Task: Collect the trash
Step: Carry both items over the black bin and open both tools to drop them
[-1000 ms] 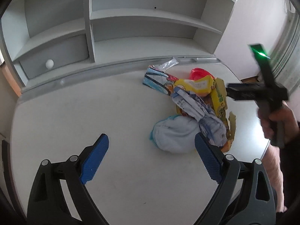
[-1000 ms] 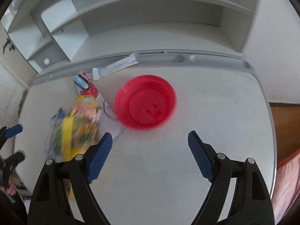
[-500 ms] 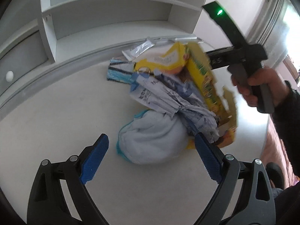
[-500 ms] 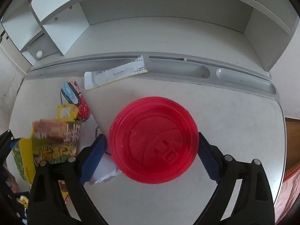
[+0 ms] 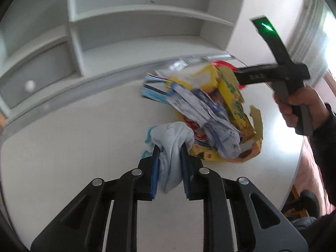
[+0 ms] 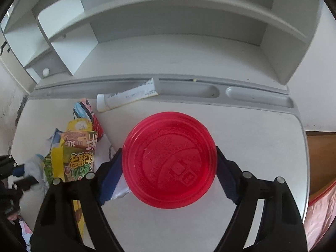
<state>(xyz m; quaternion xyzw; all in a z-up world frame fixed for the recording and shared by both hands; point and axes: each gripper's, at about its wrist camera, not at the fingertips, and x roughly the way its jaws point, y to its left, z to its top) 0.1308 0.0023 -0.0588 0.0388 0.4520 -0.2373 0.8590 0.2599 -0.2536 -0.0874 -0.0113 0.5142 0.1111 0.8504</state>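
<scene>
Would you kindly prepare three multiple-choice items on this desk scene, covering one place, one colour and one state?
1. Where does the white tube lie?
A. at the back of the desk, along the grey tray
B. on the top shelf
C. on the floor

2. What colour is the round lid?
A. blue
B. red
C. green

3. What is the left tool doing?
A. hanging open over bare desk
B. shut on the yellow carton
C. shut on the pale blue wad

Answers:
1 A, the tube rests against the tray's edge.
2 B, the lid is bright red.
3 C, both pads press the wad's sides.
</scene>
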